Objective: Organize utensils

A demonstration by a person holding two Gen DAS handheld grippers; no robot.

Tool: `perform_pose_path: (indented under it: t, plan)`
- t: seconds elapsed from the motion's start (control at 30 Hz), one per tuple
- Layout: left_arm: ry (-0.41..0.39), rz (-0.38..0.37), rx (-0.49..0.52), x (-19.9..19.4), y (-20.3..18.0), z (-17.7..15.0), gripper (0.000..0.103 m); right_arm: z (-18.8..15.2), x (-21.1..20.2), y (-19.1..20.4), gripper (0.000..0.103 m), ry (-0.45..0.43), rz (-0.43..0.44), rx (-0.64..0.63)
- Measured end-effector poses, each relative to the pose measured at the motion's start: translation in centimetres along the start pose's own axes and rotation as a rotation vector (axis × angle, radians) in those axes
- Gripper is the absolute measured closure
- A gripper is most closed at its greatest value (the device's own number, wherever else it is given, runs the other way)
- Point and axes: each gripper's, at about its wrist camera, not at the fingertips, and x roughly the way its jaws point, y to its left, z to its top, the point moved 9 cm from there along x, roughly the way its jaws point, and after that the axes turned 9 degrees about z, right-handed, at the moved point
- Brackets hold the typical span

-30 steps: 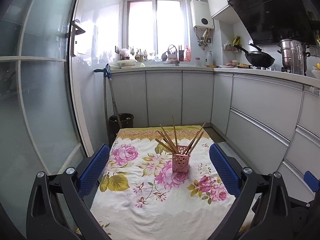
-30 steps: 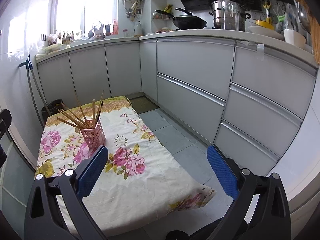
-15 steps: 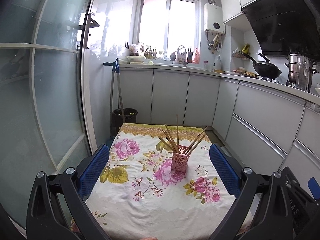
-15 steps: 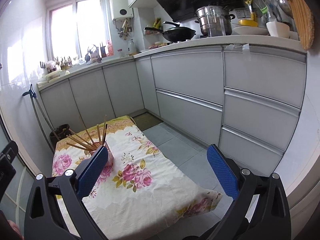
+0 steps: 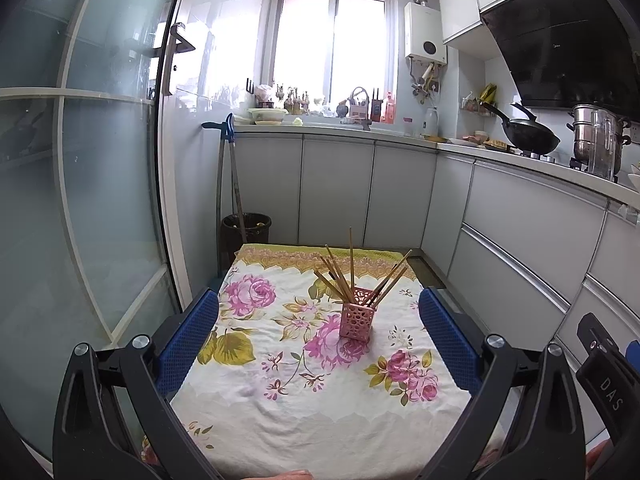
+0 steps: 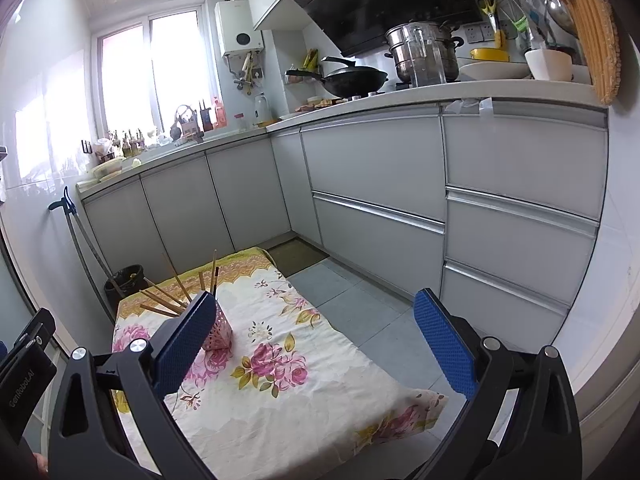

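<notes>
chopsticks (image 5: pixel 352 272) stand fanned in a pink holder (image 5: pixel 356 318) on the floral cloth (image 5: pixel 280 392), both hand-held grippers spread, empty.

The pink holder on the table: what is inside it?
The pink holder holds wooden chopsticks that lean apart and stick out above its rim. Their lower ends are hidden behind its perforated wall, so whether anything else lies at the bottom cannot be seen.

A narrow kitchen lit by a bright far window (image 5: pixel 332 48) has grey-fronted cabinets (image 5: pixel 336 192) running along the far wall and down the right under a pale counter (image 6: pixel 400 98), a frosted glass door (image 5: pixel 100 160) on the left, and a grey tiled floor (image 6: pixel 360 304).
</notes>
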Motion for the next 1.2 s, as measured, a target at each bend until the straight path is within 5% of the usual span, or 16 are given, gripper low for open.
perform_pose_path:
  t: [1.2]
  plan:
    - [0.019,0.001,-0.01,0.8,0.8,-0.2,0.007,0.0,0.3,1.0,0.007,0.017,-0.011,-0.062]
